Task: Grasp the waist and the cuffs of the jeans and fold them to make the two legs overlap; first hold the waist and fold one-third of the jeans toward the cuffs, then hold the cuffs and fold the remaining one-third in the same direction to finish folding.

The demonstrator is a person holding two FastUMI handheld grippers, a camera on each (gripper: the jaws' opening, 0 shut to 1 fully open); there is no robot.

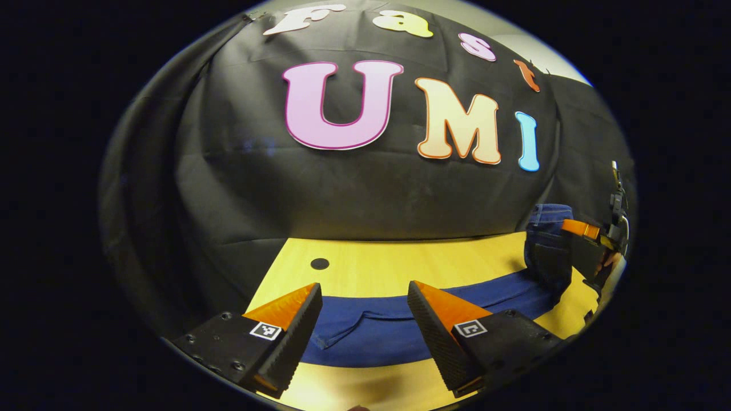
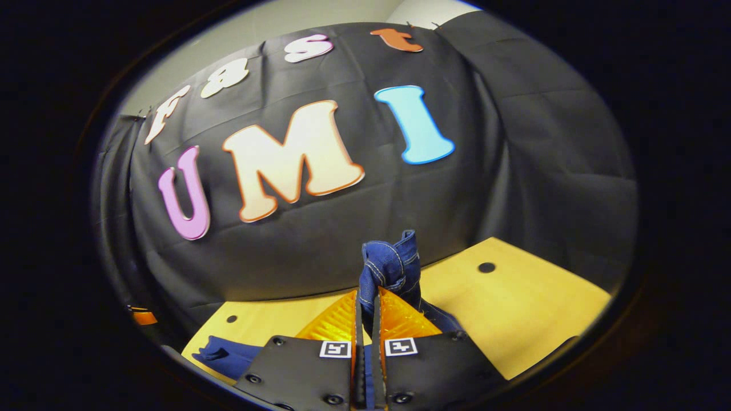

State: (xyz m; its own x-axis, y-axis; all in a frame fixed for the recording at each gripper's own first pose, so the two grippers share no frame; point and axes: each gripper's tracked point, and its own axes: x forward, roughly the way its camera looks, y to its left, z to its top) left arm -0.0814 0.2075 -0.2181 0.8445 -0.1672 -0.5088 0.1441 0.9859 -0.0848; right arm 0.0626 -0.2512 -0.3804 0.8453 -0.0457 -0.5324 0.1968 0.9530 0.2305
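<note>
Plainly laid lengthwise across yellow table [image 1: 400, 257]: jeans [image 1: 400, 325], long axis running sideways before left gripper [image 1: 362, 319]. One end lifted off table, pinched tight in right gripper [image 2: 367, 319], fingers pressed together on denim. Left gripper spread wide, hovering just over other end, nearer, gripping nothing.

A smooth yellow wooden bench [image 1: 388, 268] spans the lower part of the left gripper view, with a small round black hole [image 1: 320, 264] near its far left corner. Behind it hangs the creased black cloth wall [image 1: 365, 194]. In the right gripper view, pale painted wall [image 2: 320, 14] shows above the cloth.
</note>
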